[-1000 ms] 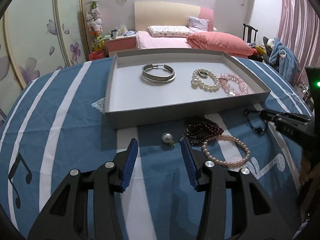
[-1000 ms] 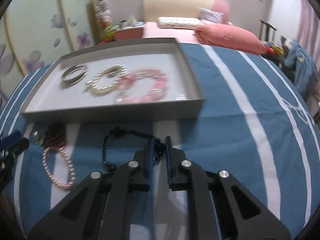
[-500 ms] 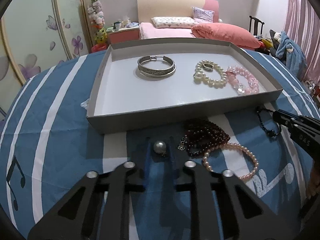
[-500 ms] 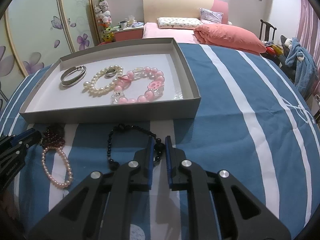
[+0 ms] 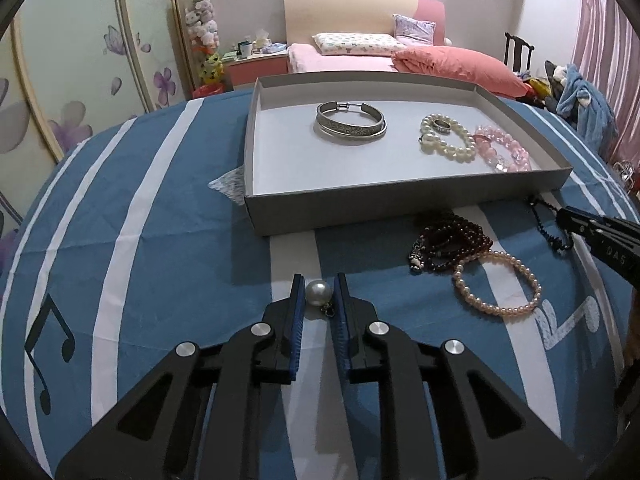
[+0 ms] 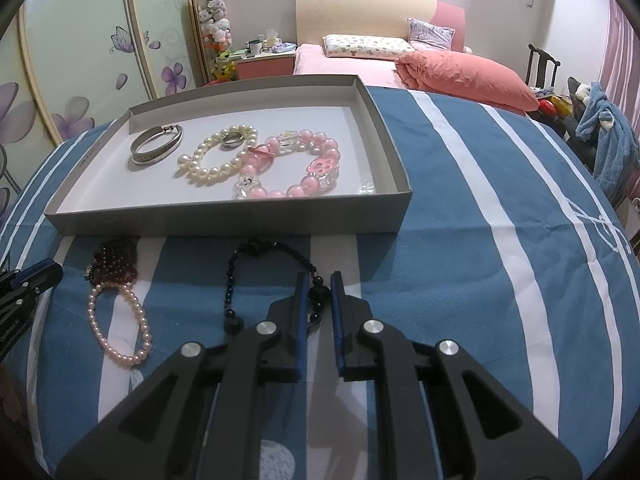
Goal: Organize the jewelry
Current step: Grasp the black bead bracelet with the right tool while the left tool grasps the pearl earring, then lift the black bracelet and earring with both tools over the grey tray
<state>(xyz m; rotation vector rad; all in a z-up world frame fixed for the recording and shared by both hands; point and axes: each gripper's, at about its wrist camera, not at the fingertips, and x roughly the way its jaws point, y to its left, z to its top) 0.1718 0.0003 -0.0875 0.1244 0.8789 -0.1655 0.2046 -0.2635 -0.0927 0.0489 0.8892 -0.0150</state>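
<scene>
My left gripper [image 5: 319, 283] is shut on a single pearl pendant [image 5: 318, 293] lying on the blue striped cloth. My right gripper [image 6: 319, 280] is shut on the black bead bracelet [image 6: 256, 251], which trails left over the cloth; it also shows in the left wrist view [image 5: 549, 229]. A grey tray [image 5: 400, 204] holds a silver bangle [image 5: 351, 121], a white pearl bracelet [image 5: 448, 140] with a ring, and a pink bead bracelet [image 5: 505, 153]. A dark red bead bracelet [image 5: 448, 242] and a pinkish pearl bracelet [image 5: 497, 283] lie on the cloth in front of the tray.
The tray's left half [image 5: 288, 152] is bare. The cloth-covered table falls away at its right edge [image 6: 616, 232]. A bed [image 6: 400, 64], a chair with clothes [image 6: 600, 120] and a wardrobe [image 6: 80, 60] stand behind.
My left gripper moved forward to the pearl pendant and closed its fingers on it. My right gripper stayed shut on the black bracelet, barely moving.
</scene>
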